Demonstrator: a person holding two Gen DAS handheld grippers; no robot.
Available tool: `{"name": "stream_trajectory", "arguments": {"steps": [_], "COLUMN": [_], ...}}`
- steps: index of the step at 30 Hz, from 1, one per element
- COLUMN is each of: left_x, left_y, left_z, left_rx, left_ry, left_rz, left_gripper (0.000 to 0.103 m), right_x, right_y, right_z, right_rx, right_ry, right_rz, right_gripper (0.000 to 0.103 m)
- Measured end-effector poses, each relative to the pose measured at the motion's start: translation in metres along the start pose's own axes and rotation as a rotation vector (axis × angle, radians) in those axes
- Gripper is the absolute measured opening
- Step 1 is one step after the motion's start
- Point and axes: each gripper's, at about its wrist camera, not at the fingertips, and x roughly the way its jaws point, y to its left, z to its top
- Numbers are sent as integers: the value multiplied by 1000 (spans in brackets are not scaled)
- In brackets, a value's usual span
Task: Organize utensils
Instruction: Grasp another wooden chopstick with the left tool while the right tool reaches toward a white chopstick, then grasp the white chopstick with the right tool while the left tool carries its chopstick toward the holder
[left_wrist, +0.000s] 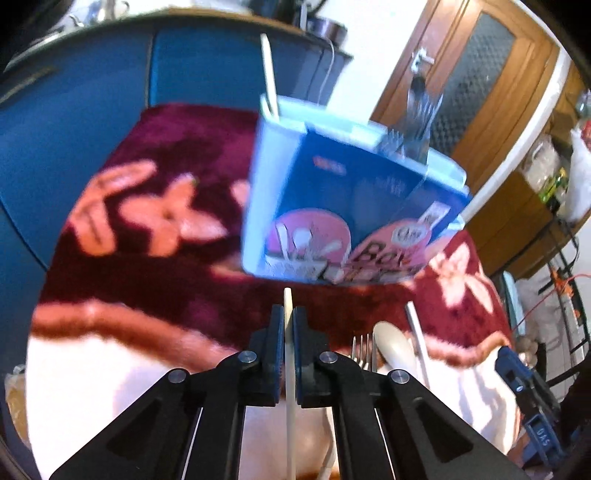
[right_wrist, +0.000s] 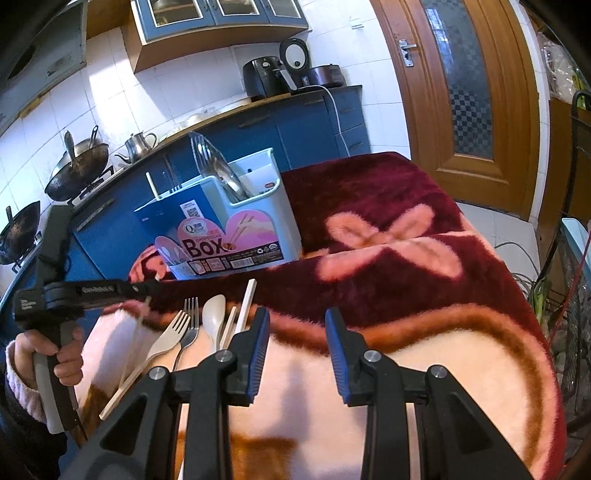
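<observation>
My left gripper (left_wrist: 289, 314) is shut on a pale chopstick (left_wrist: 290, 387), held above the blanket-covered table; it also shows in the right wrist view (right_wrist: 147, 291) with the chopstick (right_wrist: 125, 373) hanging down. A blue and white utensil box (left_wrist: 343, 206) stands ahead, holding a chopstick (left_wrist: 269, 74) on the left and metal forks (left_wrist: 421, 110) on the right. On the blanket (right_wrist: 388, 258) lie a beige fork (right_wrist: 166, 338), a metal fork (right_wrist: 189, 325), a pale spoon (right_wrist: 214, 317) and chopsticks (right_wrist: 245, 304). My right gripper (right_wrist: 297, 319) is open and empty beside them.
The utensil box (right_wrist: 236, 221) stands at the table's far left edge. Blue kitchen cabinets (right_wrist: 258, 129) with woks (right_wrist: 77, 166), a kettle and appliances are behind. A wooden door (right_wrist: 461, 92) is at the right. A wire rack (right_wrist: 576, 258) stands off the right edge.
</observation>
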Motion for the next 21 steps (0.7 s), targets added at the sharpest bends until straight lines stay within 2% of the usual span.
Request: {"name": "stream_trajectory", "arguments": {"steps": [12,19,21], "left_x": [-56,-70,-72], "left_y": [24,23,23], "left_z": [3,-1,-2], "left_rx": [-1,33,35], "left_ry": [-243,-321,-327], "left_rz": [43,44,31], "left_gripper": [4,4,4], "right_x": [25,57,67], "right_y": [27,43,46], "right_z": [8,22,24], "right_rx": [-69,-115,-124], "right_ry": [82,188,224], "right_rz": [21,37,38], "right_gripper": [34,34,27]}}
